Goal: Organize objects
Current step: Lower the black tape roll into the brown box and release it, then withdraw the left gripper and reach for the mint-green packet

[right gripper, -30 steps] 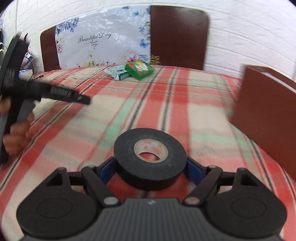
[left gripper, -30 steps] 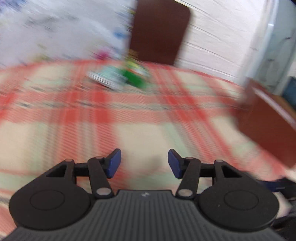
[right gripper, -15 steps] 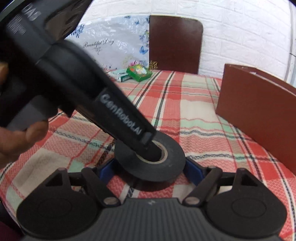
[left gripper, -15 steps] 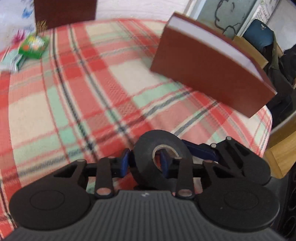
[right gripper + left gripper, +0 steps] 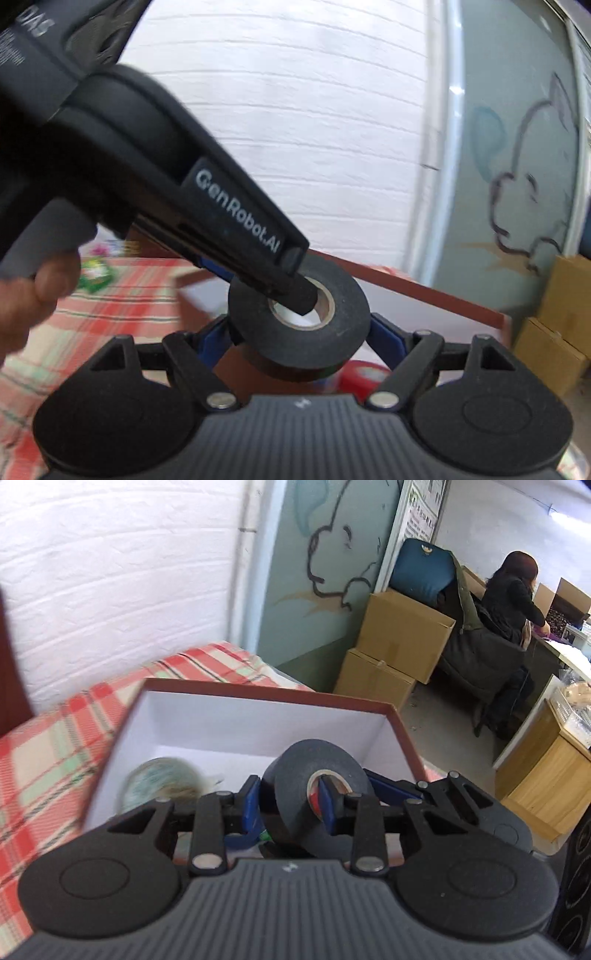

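**A:** Both tools on one item here! The black tape roll (image 5: 314,786) sits above the open brown box (image 5: 258,698), and the left hand-held gripper (image 5: 290,801) has one blue finger through the core and the other on the outer face, pinching the roll's wall.

**B:** That grip makes sense: a ring gives nothing flat to squeeze across, so threading the hole keeps it from rolling out.

**A:** From the right wrist view, the right hand-held gripper (image 5: 299,332) has its fingers either side of the roll (image 5: 299,314), set wide. Whether the pads actually press the roll I cannot tell; it looks more like cradling.

**B:** A handover over the box, I'd judge, the right supporting while the left takes the load.

**A:** Inside, a clear tape roll (image 5: 162,781) lies on the white floor, and something red (image 5: 364,374) shows below the right tool.

**B:** So tapes are being collected there. On the checked desk (image 5: 48,746) a green packet (image 5: 94,275) waits well apart.
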Demonstrator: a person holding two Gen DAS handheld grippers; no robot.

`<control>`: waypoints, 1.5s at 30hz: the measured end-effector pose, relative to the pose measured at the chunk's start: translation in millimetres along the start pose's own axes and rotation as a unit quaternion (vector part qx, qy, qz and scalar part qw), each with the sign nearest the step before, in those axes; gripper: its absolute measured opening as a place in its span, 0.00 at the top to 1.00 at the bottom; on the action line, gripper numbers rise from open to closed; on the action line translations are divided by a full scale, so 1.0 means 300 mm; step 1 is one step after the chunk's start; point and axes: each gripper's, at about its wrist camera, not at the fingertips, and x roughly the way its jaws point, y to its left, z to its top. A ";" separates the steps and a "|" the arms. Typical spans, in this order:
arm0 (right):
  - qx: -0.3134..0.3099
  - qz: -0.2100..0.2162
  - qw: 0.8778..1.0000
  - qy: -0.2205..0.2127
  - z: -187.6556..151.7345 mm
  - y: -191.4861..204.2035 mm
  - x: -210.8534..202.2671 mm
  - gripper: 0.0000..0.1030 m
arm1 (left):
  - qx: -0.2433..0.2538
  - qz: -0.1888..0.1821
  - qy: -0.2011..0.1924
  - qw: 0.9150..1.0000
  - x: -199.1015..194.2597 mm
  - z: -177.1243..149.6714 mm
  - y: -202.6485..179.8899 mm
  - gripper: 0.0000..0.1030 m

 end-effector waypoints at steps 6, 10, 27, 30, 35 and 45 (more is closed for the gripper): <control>0.039 -0.020 0.998 0.043 -0.020 -0.149 0.112 0.20 | 0.003 -0.004 0.025 1.000 0.122 0.006 -0.042 0.64; 0.056 -0.032 0.997 0.042 -0.036 -0.171 0.119 0.19 | 0.012 0.013 0.027 0.999 0.114 -0.009 -0.050 0.64; 0.064 -0.013 0.995 -0.070 -0.147 0.087 -0.156 0.19 | -0.035 0.160 -0.026 0.986 -0.250 -0.259 0.227 0.63; 0.065 0.026 0.997 -0.020 -0.175 0.164 -0.119 0.19 | -0.056 0.204 0.005 0.977 -0.263 -0.335 0.299 0.63; 0.067 0.087 0.992 0.064 -0.210 0.287 -0.039 0.19 | -0.076 0.259 0.028 0.963 -0.304 -0.442 0.402 0.63; 0.029 0.131 0.981 0.139 -0.200 0.531 0.116 0.19 | -0.129 0.339 0.031 0.931 -0.436 -0.603 0.657 0.63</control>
